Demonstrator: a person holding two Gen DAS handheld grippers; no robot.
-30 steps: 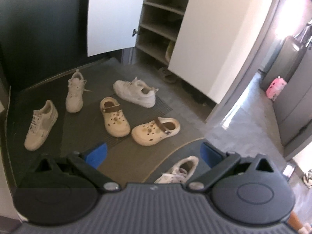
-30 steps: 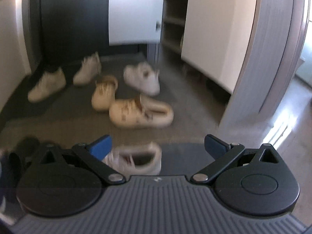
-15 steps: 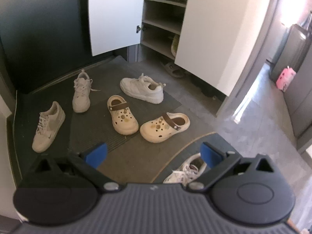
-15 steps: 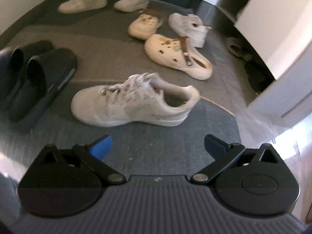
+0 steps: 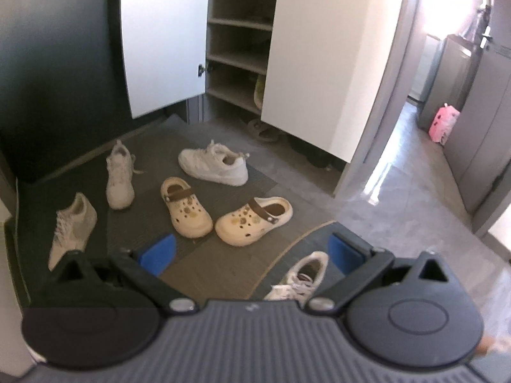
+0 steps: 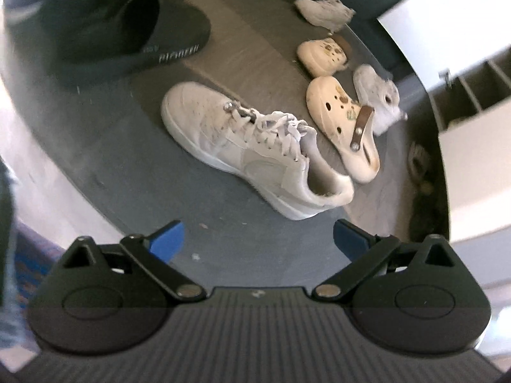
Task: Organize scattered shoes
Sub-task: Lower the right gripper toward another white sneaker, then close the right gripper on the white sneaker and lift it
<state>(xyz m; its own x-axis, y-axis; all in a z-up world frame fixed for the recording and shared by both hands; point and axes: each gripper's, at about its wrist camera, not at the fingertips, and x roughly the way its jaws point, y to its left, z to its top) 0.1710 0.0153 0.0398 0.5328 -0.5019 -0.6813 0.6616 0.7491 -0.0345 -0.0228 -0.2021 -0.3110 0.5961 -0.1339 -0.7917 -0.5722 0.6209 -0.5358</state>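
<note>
Both tongs spread, holding nothing: left gripper point(image 5: 252, 250), right gripper point(image 6: 258, 239). White sneaker point(image 6: 252, 150) on the grey mat point(image 6: 127, 172), just ahead of the right gripper. Two cream clogs point(image 5: 220, 215) mid-floor. Shoe cabinet point(image 5: 239, 51) open: shoes on top shelf, something yellowish on a lower one.

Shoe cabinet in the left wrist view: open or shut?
Open. Both white doors stand swung outward, and the shoe cabinet shelves show between them.
</note>
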